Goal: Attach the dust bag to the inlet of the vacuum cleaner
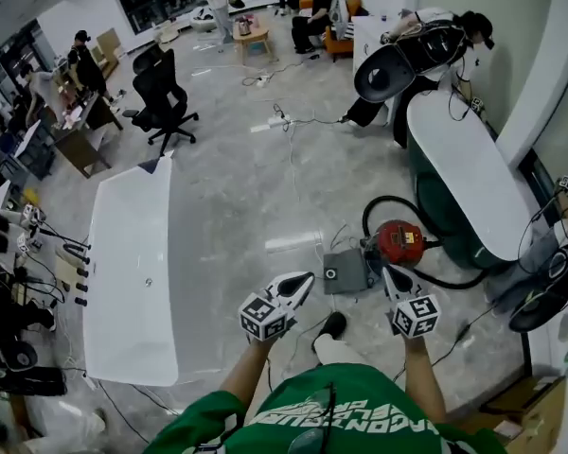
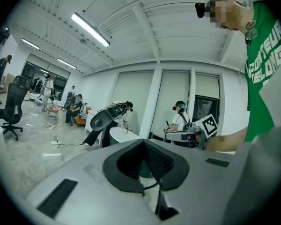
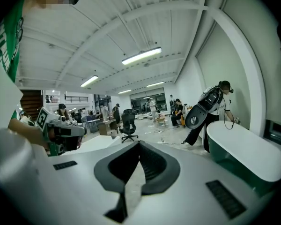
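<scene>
The red vacuum cleaner (image 1: 399, 241) sits on the floor with its black hose (image 1: 383, 206) looped behind it. A grey flat dust bag (image 1: 344, 274) with a round collar hole lies just left of it. My left gripper (image 1: 308, 278) hovers low, left of the bag, its jaws together and empty (image 2: 144, 142). My right gripper (image 1: 388, 273) hangs just in front of the vacuum, jaws shut with nothing between them (image 3: 139, 143). Each gripper view shows the other gripper held level off to one side.
A long white table (image 1: 133, 263) stands on the left, and a green tub with a white top (image 1: 454, 168) on the right. Cables trail over the floor (image 1: 293, 121). A black office chair (image 1: 166, 97) and several people are farther back. Cardboard boxes (image 1: 540, 414) sit at lower right.
</scene>
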`<state>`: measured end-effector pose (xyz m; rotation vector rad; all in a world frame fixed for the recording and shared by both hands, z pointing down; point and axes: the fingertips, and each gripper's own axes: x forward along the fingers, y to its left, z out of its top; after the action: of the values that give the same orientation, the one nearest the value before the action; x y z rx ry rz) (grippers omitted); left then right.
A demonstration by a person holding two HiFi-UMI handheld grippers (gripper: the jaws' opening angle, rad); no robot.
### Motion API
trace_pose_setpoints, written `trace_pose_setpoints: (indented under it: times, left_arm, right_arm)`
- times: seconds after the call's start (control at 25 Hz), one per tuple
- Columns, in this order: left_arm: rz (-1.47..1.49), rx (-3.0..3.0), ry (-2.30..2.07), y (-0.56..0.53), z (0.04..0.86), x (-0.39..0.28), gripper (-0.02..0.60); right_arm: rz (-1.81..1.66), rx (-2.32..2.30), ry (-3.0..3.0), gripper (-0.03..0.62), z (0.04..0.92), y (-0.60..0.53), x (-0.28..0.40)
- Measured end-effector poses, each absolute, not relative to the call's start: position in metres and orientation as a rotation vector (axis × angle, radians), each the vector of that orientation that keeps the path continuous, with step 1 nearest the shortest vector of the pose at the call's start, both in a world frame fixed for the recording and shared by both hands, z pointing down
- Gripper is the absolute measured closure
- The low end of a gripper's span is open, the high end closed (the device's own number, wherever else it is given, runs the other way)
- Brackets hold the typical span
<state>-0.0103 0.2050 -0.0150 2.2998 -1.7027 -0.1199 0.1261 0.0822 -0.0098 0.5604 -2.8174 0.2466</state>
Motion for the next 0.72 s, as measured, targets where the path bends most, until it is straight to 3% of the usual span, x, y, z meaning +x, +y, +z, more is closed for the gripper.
trace_pose_setpoints:
  times: [0.72]
  left_arm:
    - [-0.023, 2.399, -1.61, 0.053, -0.017, -0.092, 0.58]
  right_arm:
    - [0.292, 0.638, -2.832, 0.586, -0.008, -0.066, 0.051]
